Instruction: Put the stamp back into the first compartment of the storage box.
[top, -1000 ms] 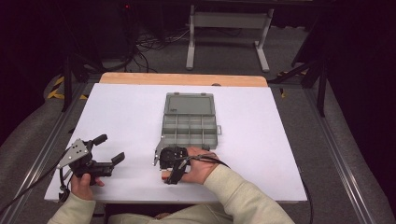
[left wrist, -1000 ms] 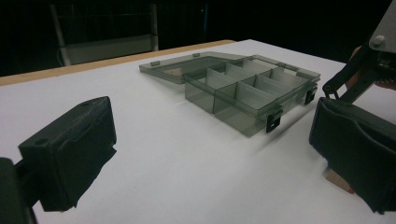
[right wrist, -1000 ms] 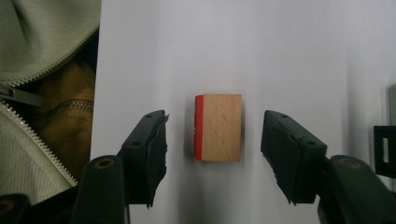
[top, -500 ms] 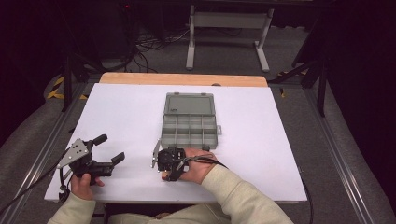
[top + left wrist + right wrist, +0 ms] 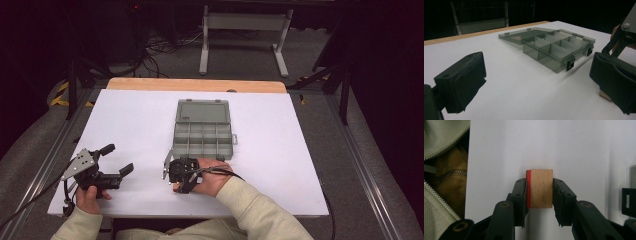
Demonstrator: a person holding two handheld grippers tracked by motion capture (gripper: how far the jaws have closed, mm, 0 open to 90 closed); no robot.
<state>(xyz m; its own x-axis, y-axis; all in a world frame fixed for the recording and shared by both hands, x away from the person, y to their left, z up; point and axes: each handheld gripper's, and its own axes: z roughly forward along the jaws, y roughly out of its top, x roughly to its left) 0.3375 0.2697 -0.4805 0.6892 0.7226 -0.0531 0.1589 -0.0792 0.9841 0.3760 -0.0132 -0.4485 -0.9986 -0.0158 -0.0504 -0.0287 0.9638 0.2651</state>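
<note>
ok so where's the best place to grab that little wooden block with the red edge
Across its two long side faces, coming straight down from above. The wooden block lies flat on the table, so those faces are parallel and free; the right gripper fingers already pinch it so.

My right tool (image 5: 539,195), matt black plastic with round rivets, clamps a block (image 5: 539,188) of pale, smooth-sanded wood with a glossy red painted edge. The surface (image 5: 125,120) looks like matt white board, edged at the far side by bare wood. The compartment box (image 5: 554,47) is smoky, translucent plastic with a slight sheen and black latches. My sleeve (image 5: 260,210) is soft beige cloth.
</note>
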